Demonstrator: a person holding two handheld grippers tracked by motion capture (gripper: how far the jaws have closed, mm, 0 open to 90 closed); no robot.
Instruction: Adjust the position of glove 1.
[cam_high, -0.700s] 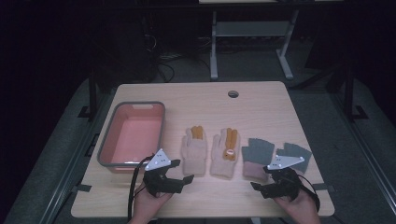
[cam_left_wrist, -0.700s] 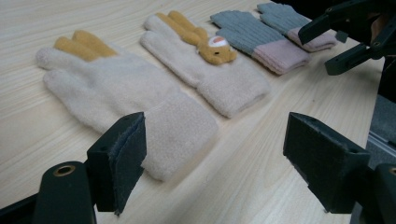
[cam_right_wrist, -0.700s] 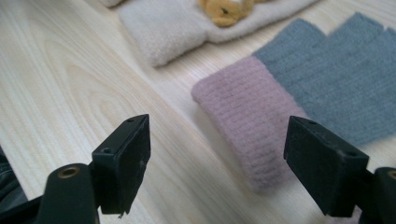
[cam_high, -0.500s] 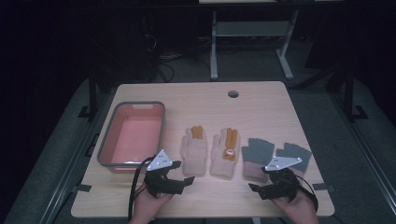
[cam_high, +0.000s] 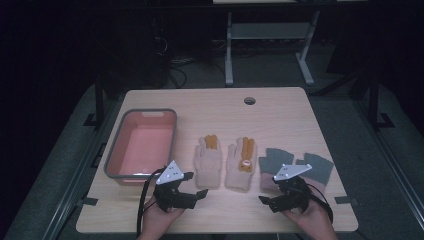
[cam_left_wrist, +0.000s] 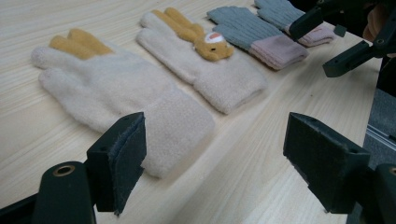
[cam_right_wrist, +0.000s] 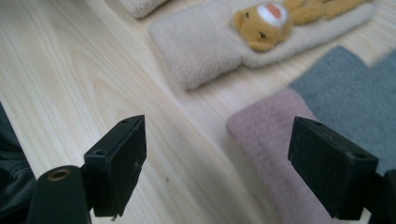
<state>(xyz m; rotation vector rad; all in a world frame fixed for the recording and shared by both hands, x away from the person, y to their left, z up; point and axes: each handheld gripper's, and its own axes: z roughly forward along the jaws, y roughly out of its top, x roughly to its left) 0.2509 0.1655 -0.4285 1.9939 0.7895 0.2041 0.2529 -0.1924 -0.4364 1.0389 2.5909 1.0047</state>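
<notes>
- Left gripper held low over the wooden table, jaws spread wide, nothing between the pads.
- Just ahead of its left finger, touching nothing: cuff of a cream glove lying flat, mustard-tipped fingers pointing away.
- Beyond that glove, ahead of the gap between the fingers: second cream glove, small bear figure sewn on its back, also flat.
- Farther off, toward the right finger's side: grey glove with pink cuff, and the other gripper above the table edge.
- Right gripper likewise low over the table, jaws fully parted, empty.
- Directly ahead of its right finger: pink cuff of the grey glove, close but apart from the pad.
- Ahead of the gap, farther out: cuff of the bear glove.
- Seen from above, both grippers near the table's front edge, second grey glove just past the right fingers, pink tub just past and outside the left fingers.
</notes>
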